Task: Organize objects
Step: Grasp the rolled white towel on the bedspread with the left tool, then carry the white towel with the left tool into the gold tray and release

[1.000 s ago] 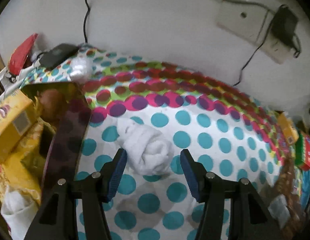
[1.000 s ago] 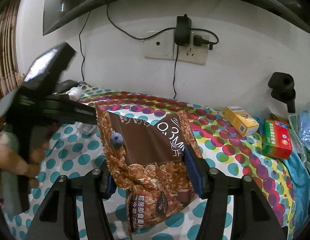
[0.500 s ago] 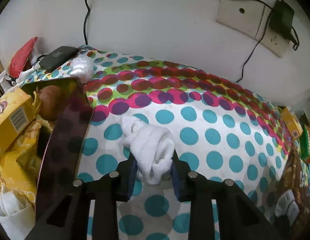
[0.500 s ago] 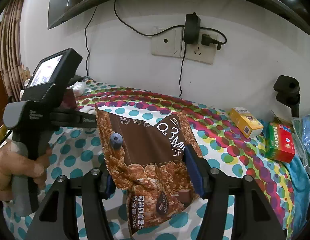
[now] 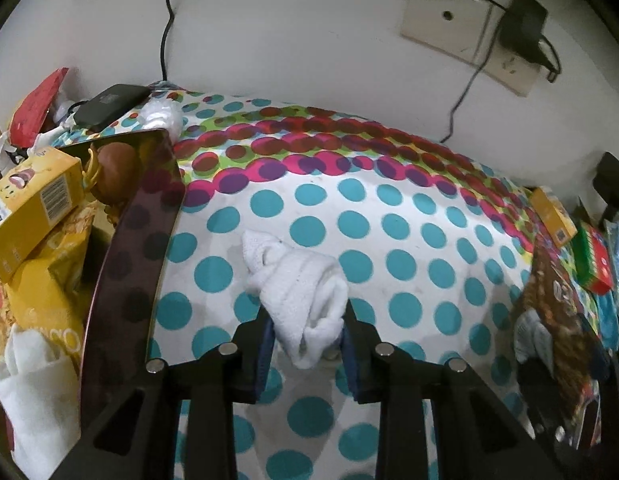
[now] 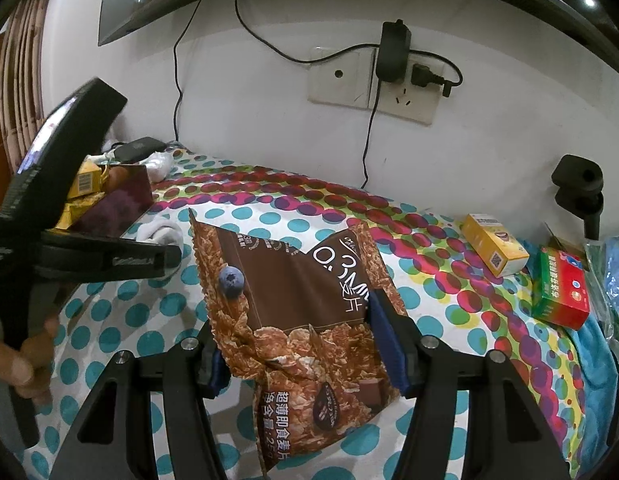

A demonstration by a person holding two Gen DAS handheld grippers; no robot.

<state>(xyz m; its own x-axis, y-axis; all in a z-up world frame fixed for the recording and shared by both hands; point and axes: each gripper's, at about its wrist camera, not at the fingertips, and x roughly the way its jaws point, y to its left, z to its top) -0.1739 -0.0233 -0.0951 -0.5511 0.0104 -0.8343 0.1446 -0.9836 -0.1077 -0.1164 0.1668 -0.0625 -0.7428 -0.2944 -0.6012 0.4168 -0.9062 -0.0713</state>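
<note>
Listing the holdings: left hand-held gripper [image 5: 307, 334], blue pads pinched tight on a rolled white terry cloth [image 5: 297, 288] that lies on the tabletop [image 5: 409, 240], near a dark glossy bin [image 5: 137, 248]. Right hand-held gripper [image 6: 299, 346], jaws part-way apart, clamped on both edges of a brown foil cereal pouch [image 6: 297, 304], which stands raised above the spotted cover.

Pouch print: "0.3MM", Chinese characters reading 超薄即食麦片, a flake pattern and a blueberry picture.

Bin contents: yellow barcode carton [image 5: 33, 204], yellow crinkled packet, brown round item, white cloth.

Surroundings: polka-dot tablecloth in teal, with magenta and green rows toward the wall. Yellow box [image 6: 495, 250] with a QR code and a red-green box [image 6: 563, 294] lie right of the pouch. Wall socket [image 6: 373, 88] carries a black adapter and plug; cables trail down.
</note>
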